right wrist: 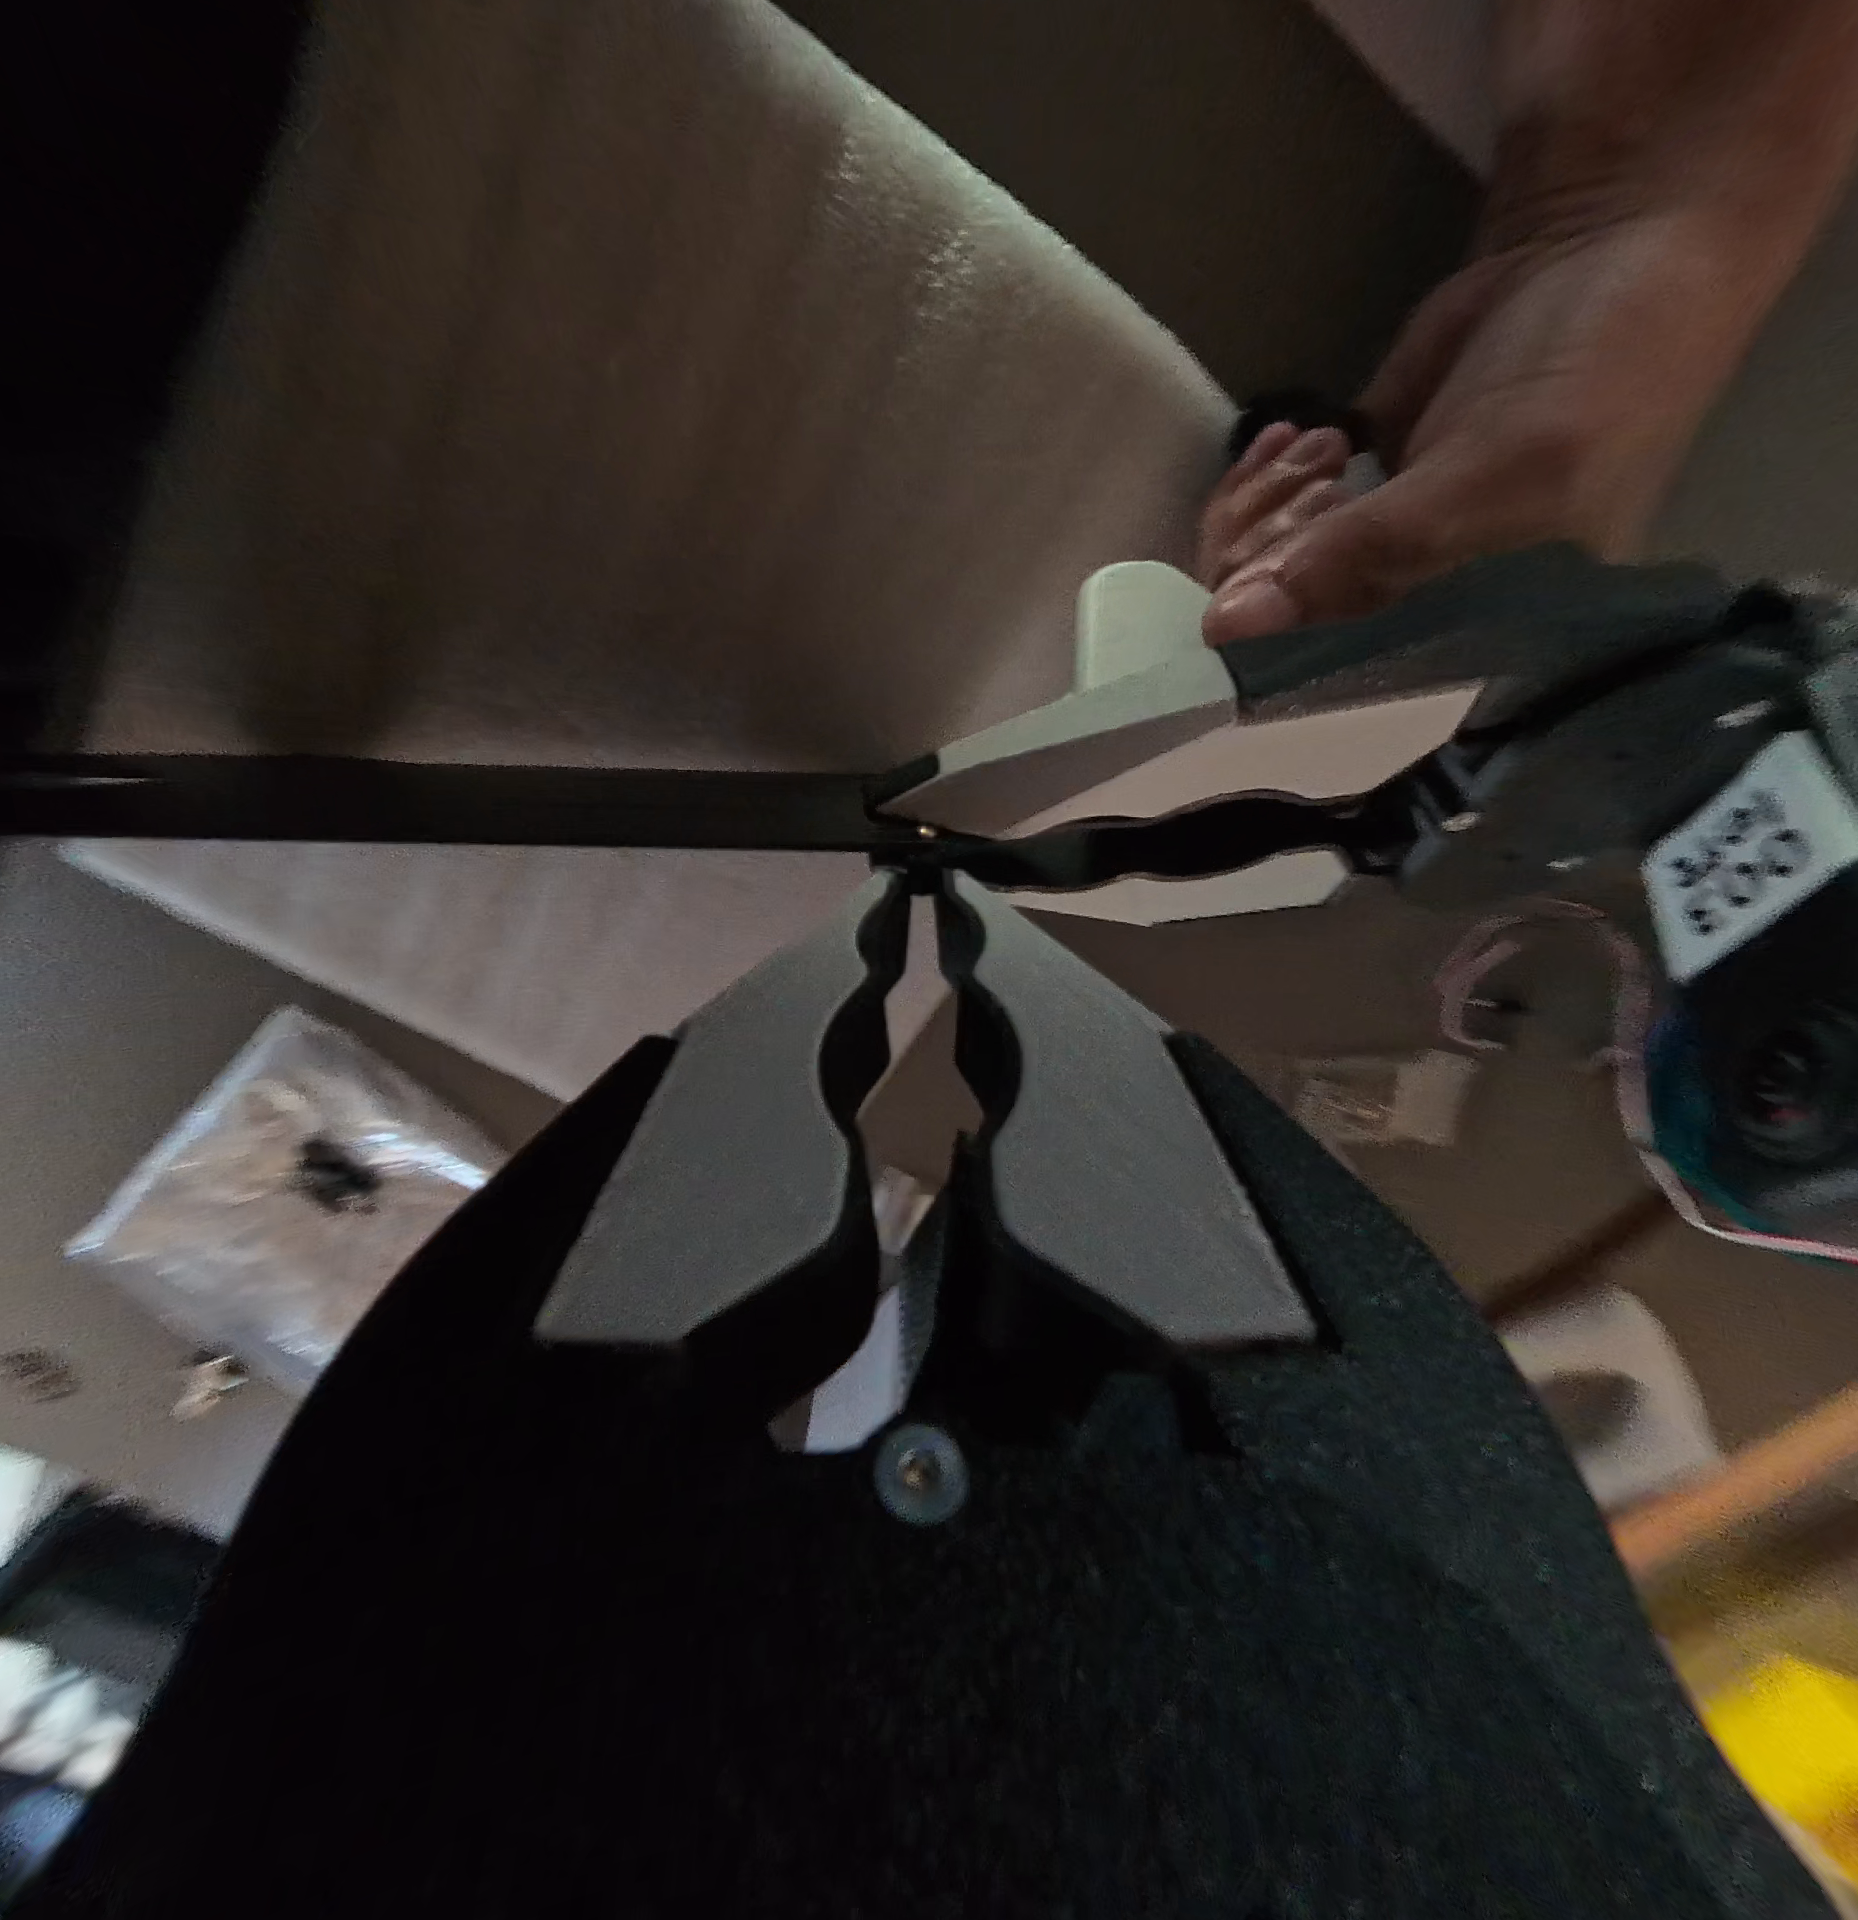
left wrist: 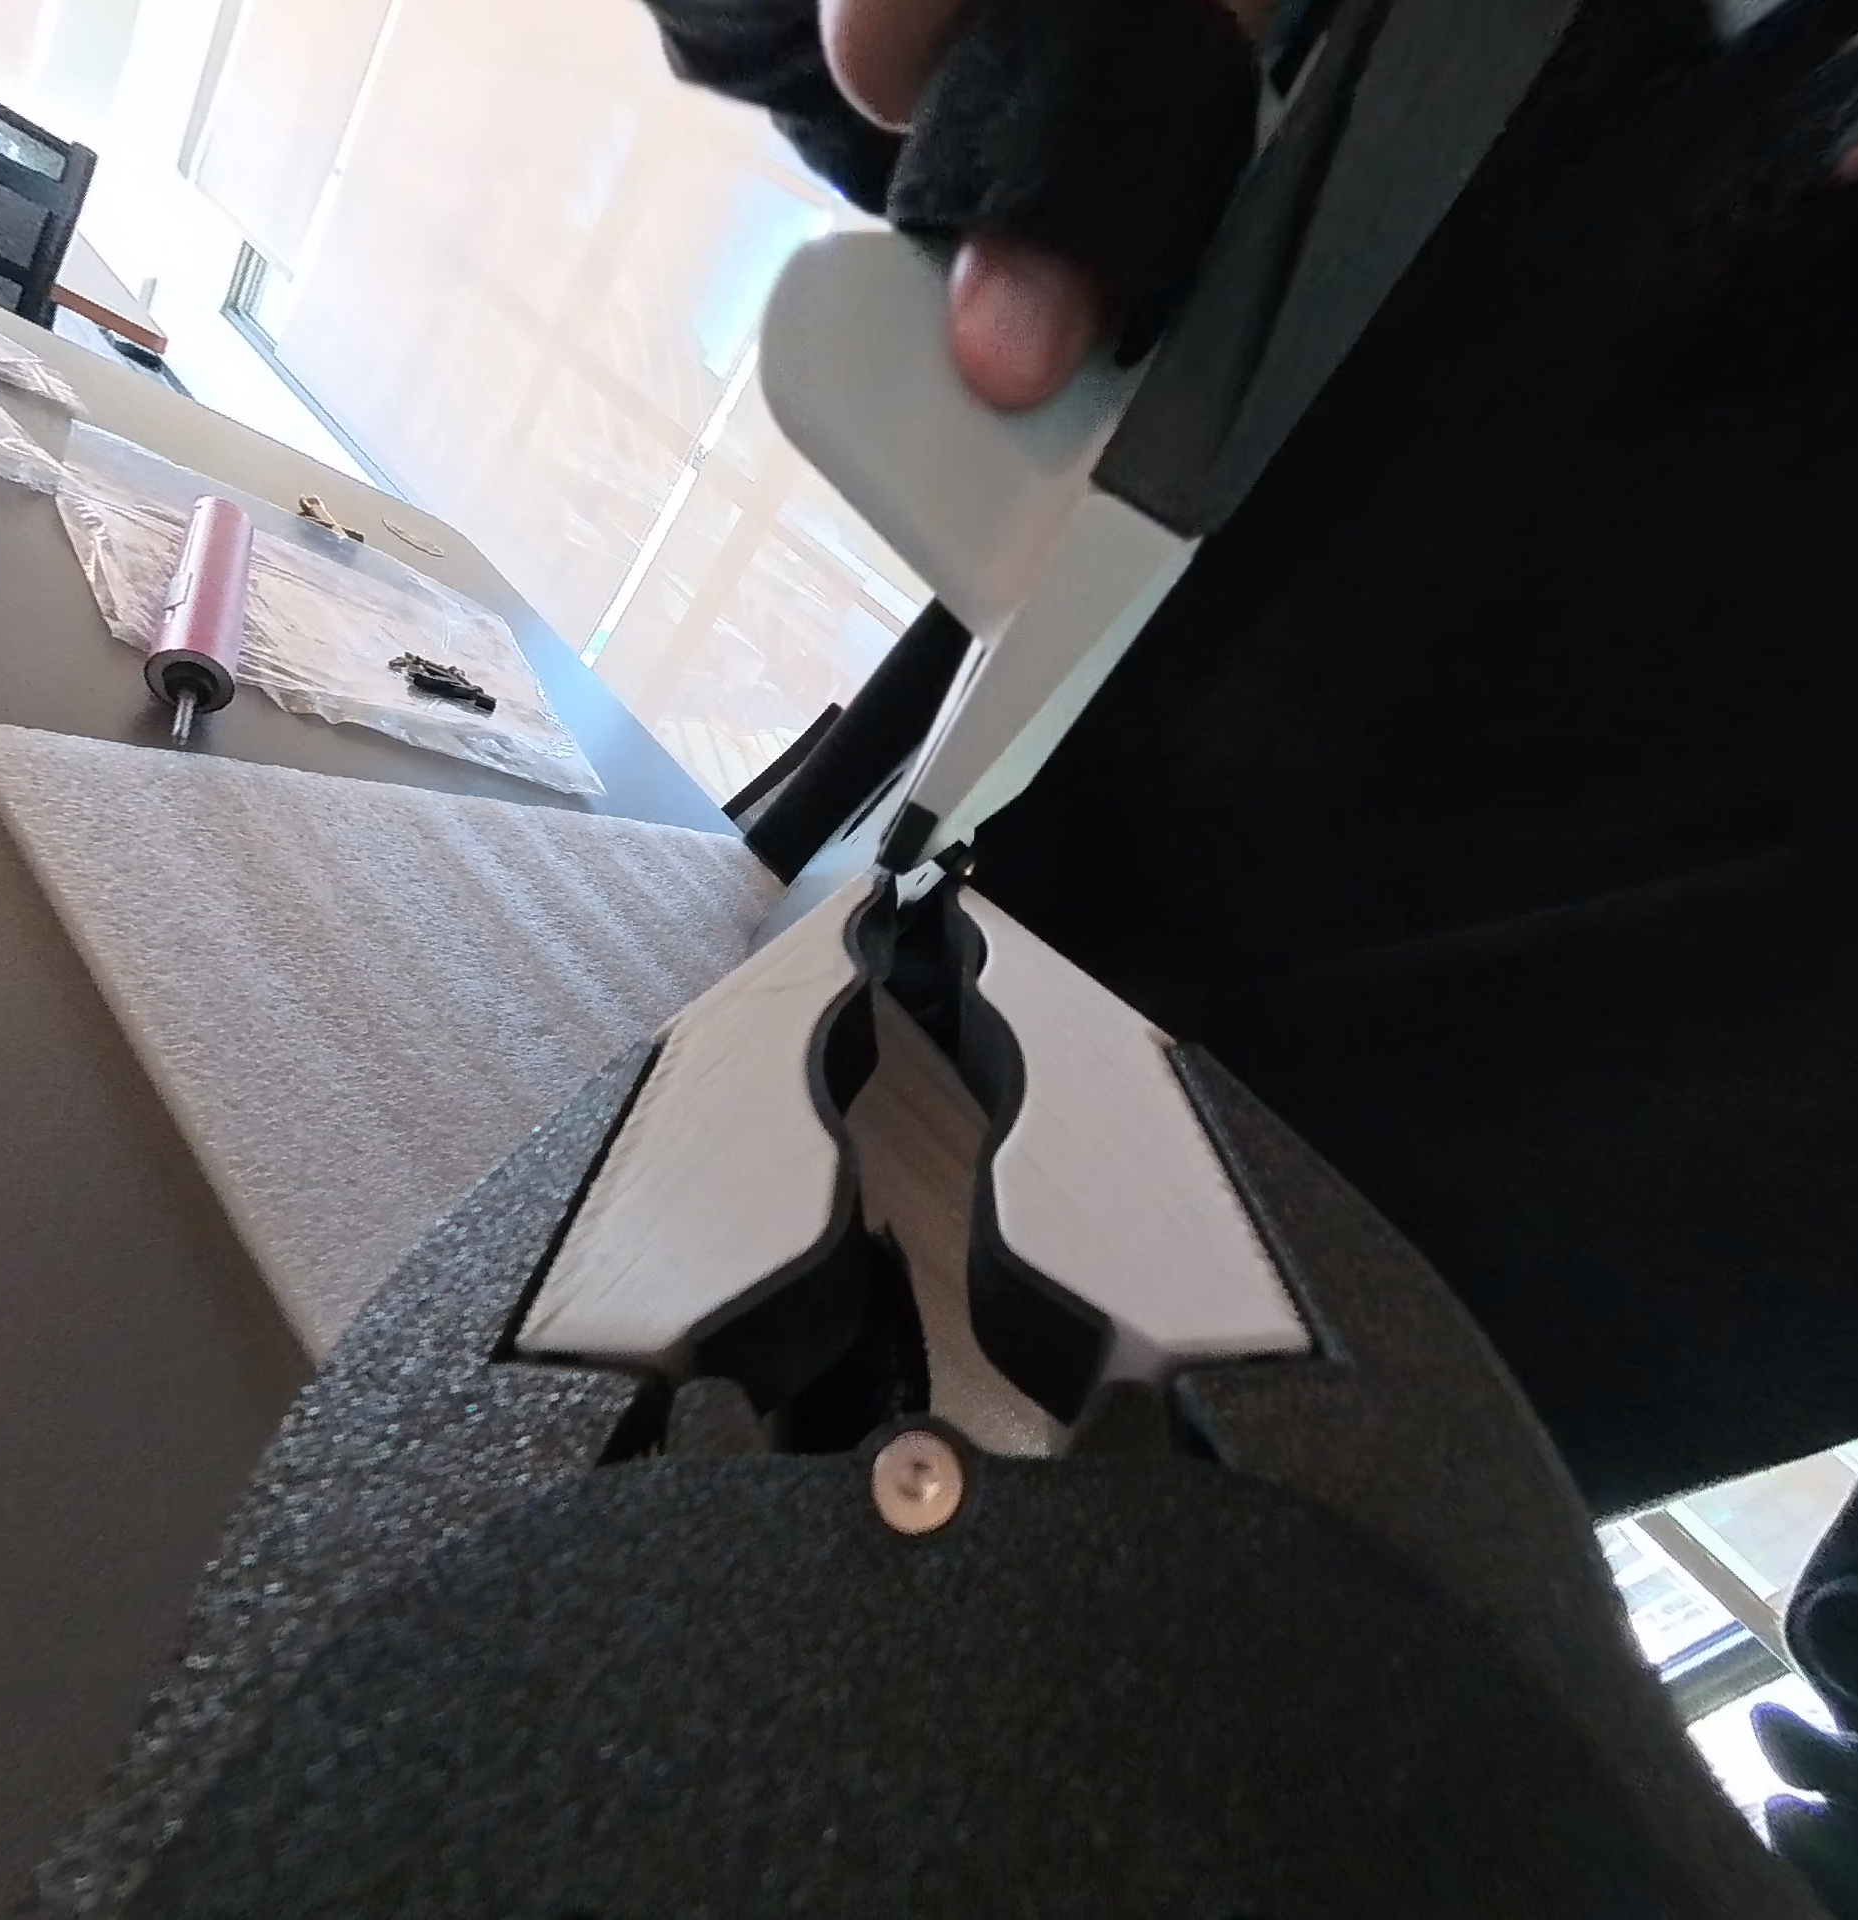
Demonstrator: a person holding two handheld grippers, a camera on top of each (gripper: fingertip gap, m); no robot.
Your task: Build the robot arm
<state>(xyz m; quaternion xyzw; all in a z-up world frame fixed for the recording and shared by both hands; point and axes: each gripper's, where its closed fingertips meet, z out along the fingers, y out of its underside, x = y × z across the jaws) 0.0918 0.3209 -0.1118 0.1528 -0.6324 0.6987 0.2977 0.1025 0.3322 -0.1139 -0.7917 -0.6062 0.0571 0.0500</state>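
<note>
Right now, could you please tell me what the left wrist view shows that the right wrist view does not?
Only the left wrist view shows a pink cylinder lying on a clear plastic bag and a white foam sheet. Only the right wrist view shows a long black strip reaching the claw tips, and a camera lens. Both show the left claw and the right claw meeting tip to tip.

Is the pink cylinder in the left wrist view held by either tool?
No. The pink cylinder lies on a clear plastic bag on the table, far from the left tool.
</note>
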